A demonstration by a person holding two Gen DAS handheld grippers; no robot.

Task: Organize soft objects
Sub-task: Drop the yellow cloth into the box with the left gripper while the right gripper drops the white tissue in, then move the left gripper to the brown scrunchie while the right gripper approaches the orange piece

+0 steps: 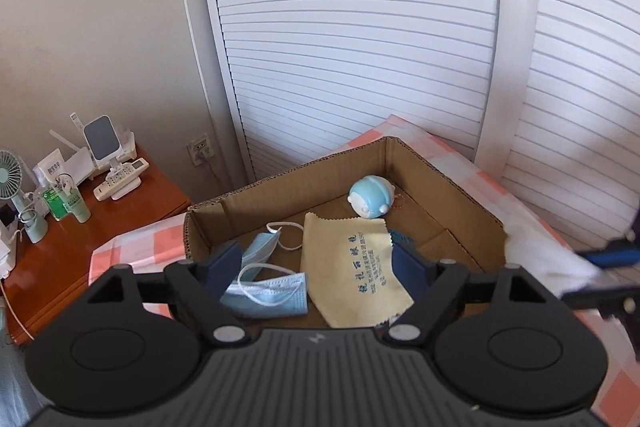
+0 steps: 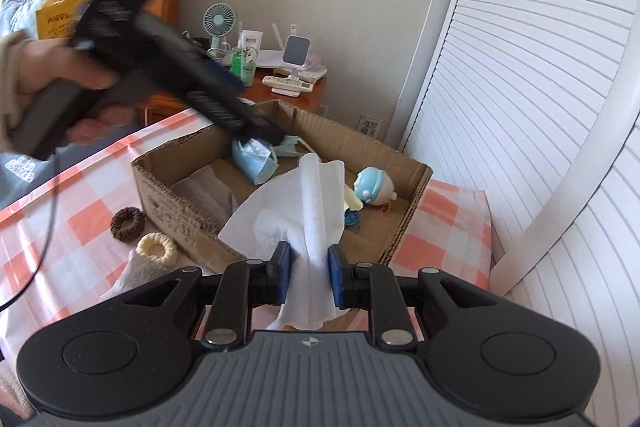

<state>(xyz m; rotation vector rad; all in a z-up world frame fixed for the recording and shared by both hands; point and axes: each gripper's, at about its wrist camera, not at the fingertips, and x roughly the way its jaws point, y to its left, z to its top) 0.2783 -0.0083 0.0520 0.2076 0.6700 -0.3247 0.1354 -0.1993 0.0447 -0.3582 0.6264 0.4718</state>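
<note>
An open cardboard box sits on a pink-and-white checked cover. Inside it lie two blue face masks, a yellow lens cloth and a light blue round toy. My left gripper hangs open just above the masks and the yellow cloth, holding nothing. My right gripper is shut on a white cloth, which stands up in a fold over the box's near wall. A brown scrunchie and a cream scrunchie lie on the cover outside the box.
A grey cloth lies in the box's left end. A wooden nightstand to the left carries a small fan, tubes and a remote. White louvred doors stand behind the box. A hand holds the left gripper.
</note>
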